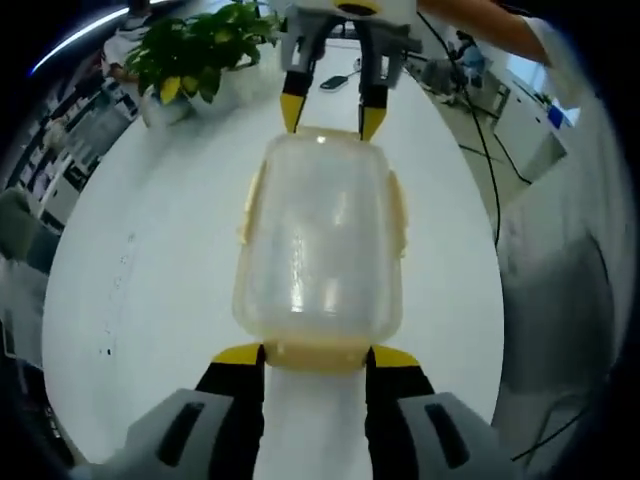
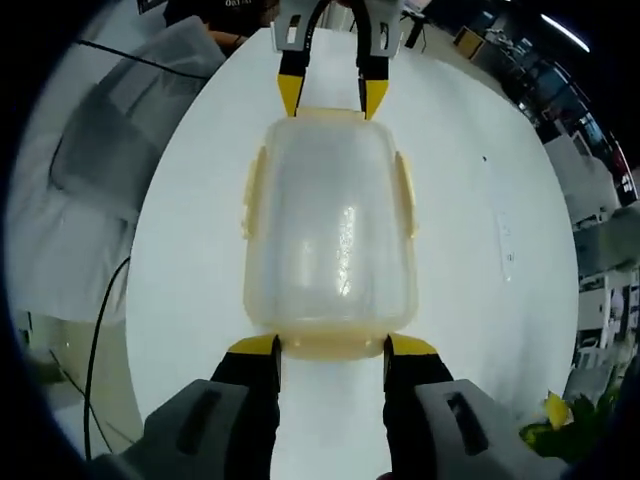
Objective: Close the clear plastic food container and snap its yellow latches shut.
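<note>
A clear plastic food container lies on the white table with its lid resting on it. Pale yellow latches run down its long sides, and I cannot tell if they are snapped. My left gripper stands open at one short end, its yellow tips flanking the end latch. Facing it at the opposite end is my right gripper, also open, with its tips on either side of that end latch. Both sets of tips touch or nearly touch the container.
A potted green plant stands beyond one end of the table. A dark phone lies behind the right gripper. Black cables run along the table edge, next to a person in white clothing.
</note>
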